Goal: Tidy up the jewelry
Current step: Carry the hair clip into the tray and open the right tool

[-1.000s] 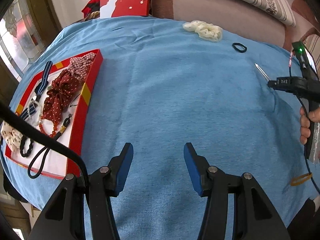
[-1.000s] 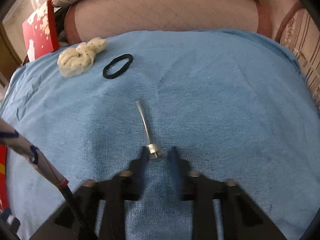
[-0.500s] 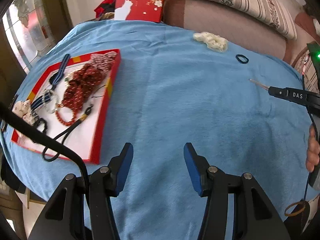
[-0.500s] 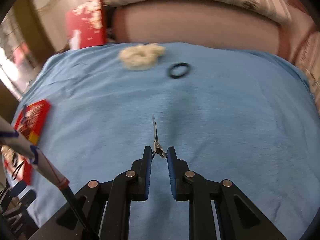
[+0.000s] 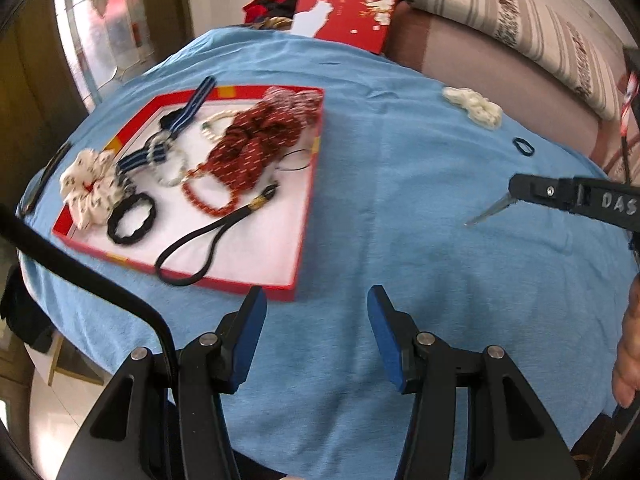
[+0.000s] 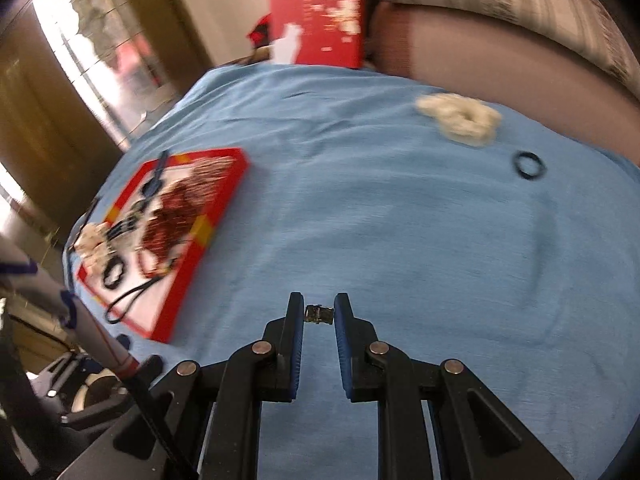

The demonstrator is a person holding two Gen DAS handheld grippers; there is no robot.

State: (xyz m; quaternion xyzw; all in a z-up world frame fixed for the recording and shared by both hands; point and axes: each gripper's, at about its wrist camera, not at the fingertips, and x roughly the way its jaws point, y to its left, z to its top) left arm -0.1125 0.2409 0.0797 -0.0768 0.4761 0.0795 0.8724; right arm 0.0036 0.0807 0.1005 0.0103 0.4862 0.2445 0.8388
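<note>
A red tray (image 5: 306,216) on the blue cloth holds scrunchies, bead strings, hair ties and a black cord; it also shows in the right wrist view (image 6: 188,276). My right gripper (image 6: 319,314) is shut on a silver hair clip (image 6: 319,315) and holds it above the cloth, right of the tray. In the left wrist view the clip (image 5: 490,210) sticks out of that gripper (image 5: 516,190), pointing towards the tray. My left gripper (image 5: 316,312) is open and empty, above the cloth by the tray's near corner. A cream scrunchie (image 6: 460,118) and a small black hair tie (image 6: 529,165) lie at the far side.
A red box lid with white blossoms (image 5: 348,4) stands at the far edge of the table, against a sofa (image 5: 500,64) with a striped cushion. A window and brown door frame are at the left. A hand (image 5: 630,344) shows at the right edge.
My right gripper has closed on the silver clip, lifted it off the cloth and carried it left towards the tray. My left gripper has swung left, bringing the tray closer.
</note>
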